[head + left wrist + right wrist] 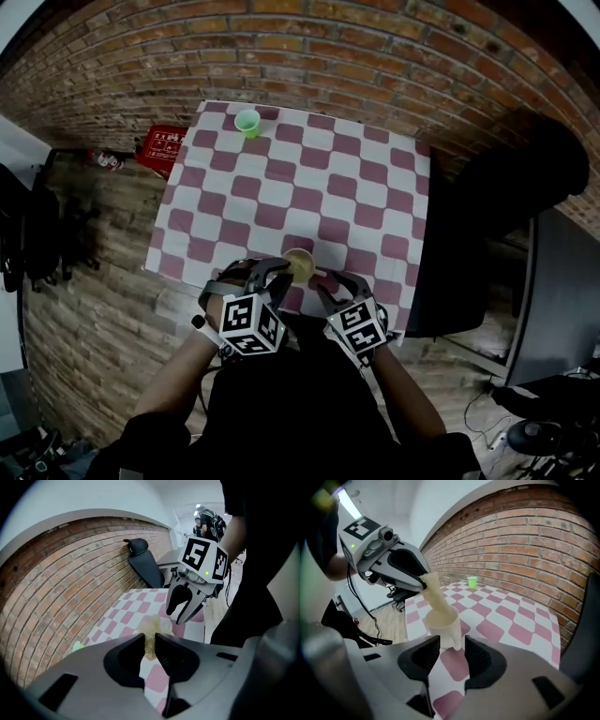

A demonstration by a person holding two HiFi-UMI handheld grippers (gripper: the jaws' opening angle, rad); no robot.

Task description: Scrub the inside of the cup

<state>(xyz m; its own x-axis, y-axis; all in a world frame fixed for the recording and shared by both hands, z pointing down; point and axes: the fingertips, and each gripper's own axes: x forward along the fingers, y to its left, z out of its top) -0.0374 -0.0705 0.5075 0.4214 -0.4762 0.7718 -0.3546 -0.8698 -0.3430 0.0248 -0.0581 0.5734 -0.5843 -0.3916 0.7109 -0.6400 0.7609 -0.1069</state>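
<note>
In the head view a table (309, 178) under a red-and-white checked cloth is seen below a brick wall (309, 47). The cup (300, 263), cream in colour, is set at the table's near edge, at the lower middle of the frame. It is flanked by the left gripper (278, 272) and the right gripper (336, 284), each topped by a marker cube. A green cup (247, 122) is placed at the far left corner of the table. A red box (164, 148) is seen on the floor at the upper left; its white print is too small to be read. A black chair (525, 178) is seen at the right.

In the left gripper view the jaws are seen nearly together, clamped on a cream sponge (150, 646) at the lower middle. Beyond the tips a blurred cream patch is seen; the cup cannot be told from the sponge there. The right gripper (178, 613) is seen at the upper right, pointed down at the cloth with its jaws apart. On its cube (204, 557) only black square patterns are shown, no words.

In the right gripper view the jaws are seen apart at the lower middle. The cup (440, 623) is stood on the cloth just past their tips, with its lower edge reaching into the gap; no pad is seen pressed on it. The sponge (433, 595) is held by the left gripper (423, 584) at the upper left and its lower end is dipped into the cup's mouth. The green cup (472, 581) is seen far back by the wall.
</note>
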